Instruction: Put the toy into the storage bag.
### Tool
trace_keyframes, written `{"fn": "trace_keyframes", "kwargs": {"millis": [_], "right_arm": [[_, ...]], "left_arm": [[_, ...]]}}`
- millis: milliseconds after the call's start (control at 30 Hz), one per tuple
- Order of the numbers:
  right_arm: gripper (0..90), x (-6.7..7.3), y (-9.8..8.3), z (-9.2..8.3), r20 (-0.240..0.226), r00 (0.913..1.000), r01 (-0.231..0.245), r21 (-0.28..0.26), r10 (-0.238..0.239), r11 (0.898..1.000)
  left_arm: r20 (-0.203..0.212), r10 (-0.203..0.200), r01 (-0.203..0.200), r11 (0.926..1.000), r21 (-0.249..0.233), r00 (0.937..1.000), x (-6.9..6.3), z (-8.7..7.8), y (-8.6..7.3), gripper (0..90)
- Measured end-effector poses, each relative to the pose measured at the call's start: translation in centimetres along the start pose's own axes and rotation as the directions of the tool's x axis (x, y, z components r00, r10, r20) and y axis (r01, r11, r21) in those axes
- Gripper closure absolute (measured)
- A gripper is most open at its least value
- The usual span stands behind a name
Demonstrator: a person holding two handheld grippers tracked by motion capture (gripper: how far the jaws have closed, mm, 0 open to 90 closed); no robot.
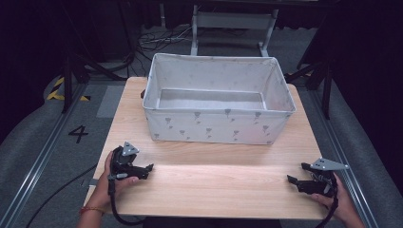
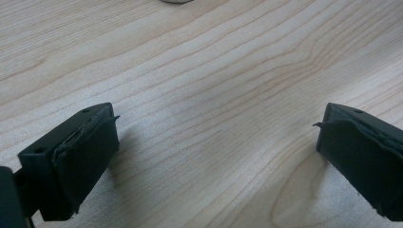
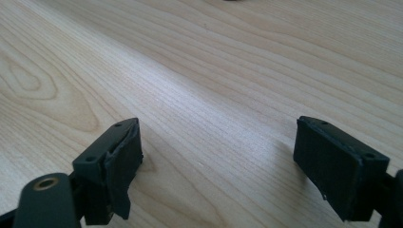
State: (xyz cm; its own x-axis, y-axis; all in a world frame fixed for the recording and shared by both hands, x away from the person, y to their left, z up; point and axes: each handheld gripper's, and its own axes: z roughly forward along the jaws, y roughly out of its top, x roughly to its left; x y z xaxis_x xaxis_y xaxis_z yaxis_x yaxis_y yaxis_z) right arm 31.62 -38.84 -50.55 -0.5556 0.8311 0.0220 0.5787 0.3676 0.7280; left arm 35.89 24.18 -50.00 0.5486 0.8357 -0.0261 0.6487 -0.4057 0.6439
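The left hand-held gripper rests low on the bench near its front left edge, released: in the left gripper view its two black jaws stand wide apart with only bare wood grain between them. The right hand-held gripper sits near the front right corner, likewise released, its jaws spread over bare wood in the right gripper view. Both point inward, toward the middle of the bench, well apart from each other.

Farther back stands the fabric storage bin, white with a small grey print, upright and open-topped, nothing visible inside it. It is well apart from both grippers.

The bin's soft walls look the likeliest trouble. A pinch on one side of the rim alone would probably fold the cloth or tip the bin rather than move it. Uneven pulls from the two hands could skew it toward the bench's far edge.
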Motion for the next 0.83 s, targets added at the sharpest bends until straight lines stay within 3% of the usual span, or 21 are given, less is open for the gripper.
{"fn": "trace_keyframes", "kwargs": {"millis": [833], "right_arm": [[16.8, 0.00, 0.00, 0.00, 0.000, 1.0000, 0.001, 0.000, -0.001, 1.000]], "left_arm": [[-0.004, -0.005, 0.005, 1.0000, -0.001, 1.0000, 0.02, 0.11, 0.12, 0.2]]}}
